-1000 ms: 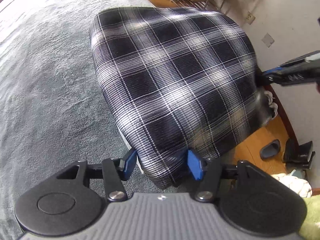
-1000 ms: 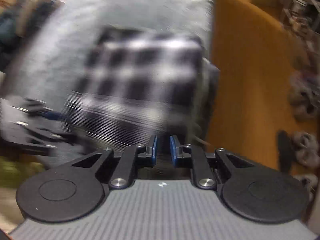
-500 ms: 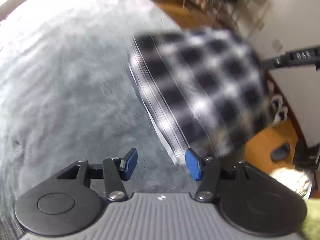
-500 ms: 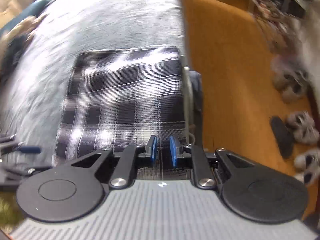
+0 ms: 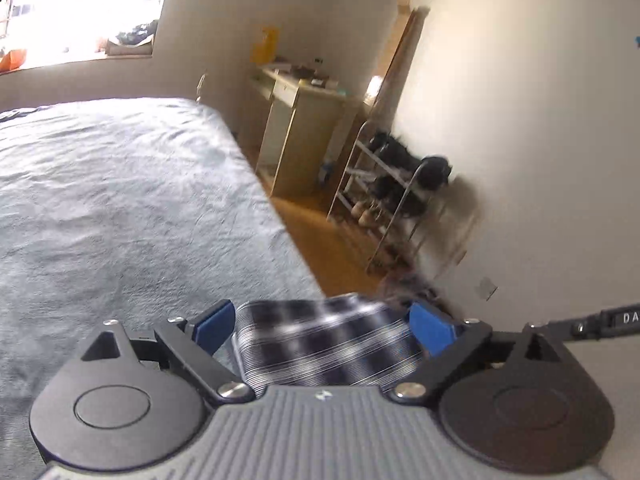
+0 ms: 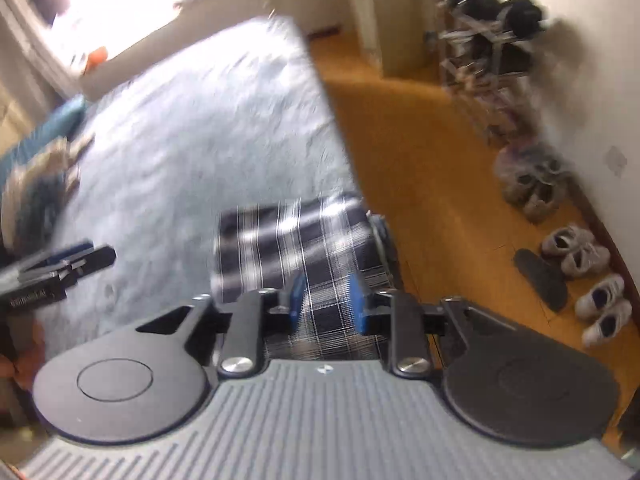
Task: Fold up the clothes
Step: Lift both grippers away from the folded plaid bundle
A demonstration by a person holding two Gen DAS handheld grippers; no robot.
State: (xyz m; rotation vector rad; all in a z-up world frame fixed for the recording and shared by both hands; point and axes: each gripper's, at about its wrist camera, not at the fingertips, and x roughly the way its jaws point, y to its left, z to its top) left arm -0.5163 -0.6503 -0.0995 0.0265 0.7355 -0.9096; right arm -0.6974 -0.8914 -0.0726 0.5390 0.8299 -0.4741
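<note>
Left wrist view: we see our left gripper [image 5: 322, 322] with its blue fingers [image 5: 212, 322] spread wide, wider than half a second back; its jaws have just been opening. Plaid shirt [image 5: 324, 344] shows between them, blurred, below and not pinched as far as we can tell. A second ago this view looked down on the plaid fold filling the frame; now it looks up across the bed [image 5: 120, 200] to the far wall, desk [image 5: 298, 120] and shoe rack [image 5: 396, 184]. Tip of our right gripper [image 5: 600, 320] pokes in at the right edge.

Right wrist view: right gripper [image 6: 326, 300], fingers [image 6: 356, 304] parted with a clear gap, where before they sat nearly together; its jaws have just been opening too. Plaid lies under the gap, pads not pressing it. Folded shirt [image 6: 296, 240] now sits on the bed at its right edge, near corner, lying flat as a compact rectangle, smaller in frame than half a second ago. Left gripper [image 6: 52, 268] shows at the left, over the bed [image 6: 200, 120].

Containers: shoe rack [image 6: 488, 48] against the wall holds dark shoes on top, lighter pairs lower; blurred. More shoes [image 6: 576, 248] and a dark slipper [image 6: 540, 276] on the wood floor [image 6: 420, 140] by the wall.
</note>
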